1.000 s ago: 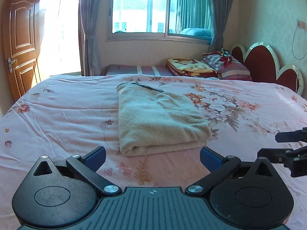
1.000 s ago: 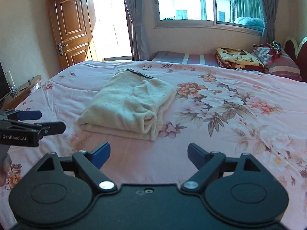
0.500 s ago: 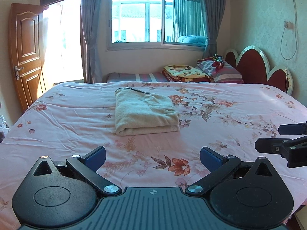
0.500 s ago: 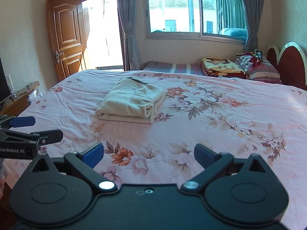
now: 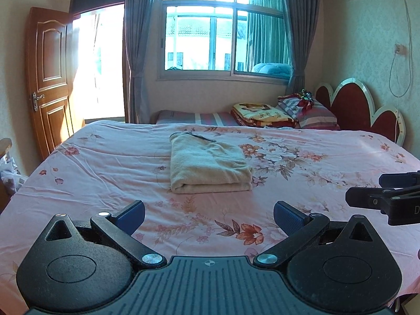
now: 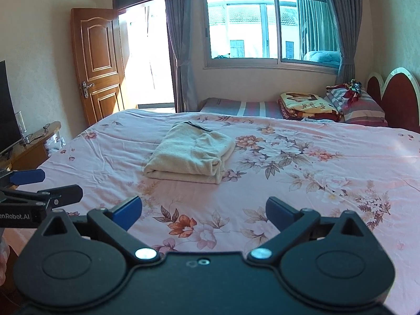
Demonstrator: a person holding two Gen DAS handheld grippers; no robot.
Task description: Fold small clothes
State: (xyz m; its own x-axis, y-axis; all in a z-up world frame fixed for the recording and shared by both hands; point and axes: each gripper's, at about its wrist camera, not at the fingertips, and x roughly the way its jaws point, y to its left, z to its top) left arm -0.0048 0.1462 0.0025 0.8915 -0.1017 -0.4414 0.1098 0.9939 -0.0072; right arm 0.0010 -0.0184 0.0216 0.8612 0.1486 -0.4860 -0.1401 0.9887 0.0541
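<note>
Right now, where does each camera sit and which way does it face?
Left wrist: on the left hand-held gripper, facing across the bed to the folded cream garment and window; the right hand-held gripper shows at the right edge.
Right wrist: on the right hand-held gripper, facing likewise; the left one shows at the left edge.
Shared: garment, bed, window, door.

Daylit bedroom, sharp at centre, bent at the rim.
Sun floods through the window (image 5: 225, 39) and the doorway (image 5: 98, 63), blowing both out to white glare; the bedspread (image 6: 302, 173) is evenly lit with soft shadows. Fisheye warp curves the walls, and dark vignetting clips the corners.
</note>
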